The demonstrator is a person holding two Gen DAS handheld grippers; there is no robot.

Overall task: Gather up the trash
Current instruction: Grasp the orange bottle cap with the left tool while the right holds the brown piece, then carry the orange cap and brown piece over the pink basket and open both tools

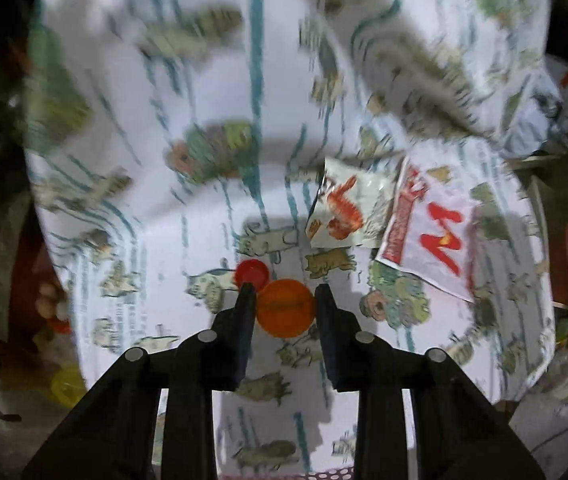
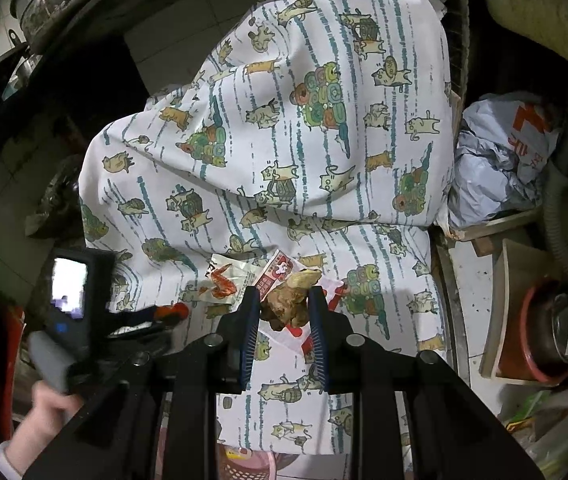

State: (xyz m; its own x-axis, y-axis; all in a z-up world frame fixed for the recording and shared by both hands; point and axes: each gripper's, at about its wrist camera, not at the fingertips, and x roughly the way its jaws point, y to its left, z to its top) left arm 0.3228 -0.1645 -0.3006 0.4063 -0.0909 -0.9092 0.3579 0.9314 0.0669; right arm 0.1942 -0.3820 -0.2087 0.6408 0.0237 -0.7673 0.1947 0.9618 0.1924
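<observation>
In the left wrist view my left gripper (image 1: 282,292) has its jaws on either side of an orange bottle cap (image 1: 286,307) on the cat-print cloth (image 1: 144,208). A smaller red cap (image 1: 251,272) lies just beyond the left fingertip. A shrimp snack wrapper (image 1: 344,212) and a red-and-white wrapper (image 1: 428,236) lie further right. In the right wrist view my right gripper (image 2: 283,294) is shut on a brownish crumpled lump of trash (image 2: 290,300) above the same wrappers (image 2: 280,272). The left gripper (image 2: 168,312) shows at the left, with the orange cap at its tip.
The cloth drapes over a bulky mound behind (image 2: 324,80). A grey plastic bag (image 2: 496,168) sits at the right. A red pot (image 2: 536,332) and clutter stand at the far right. A pink basket (image 2: 244,464) shows at the bottom edge. Dark clutter lies at the left.
</observation>
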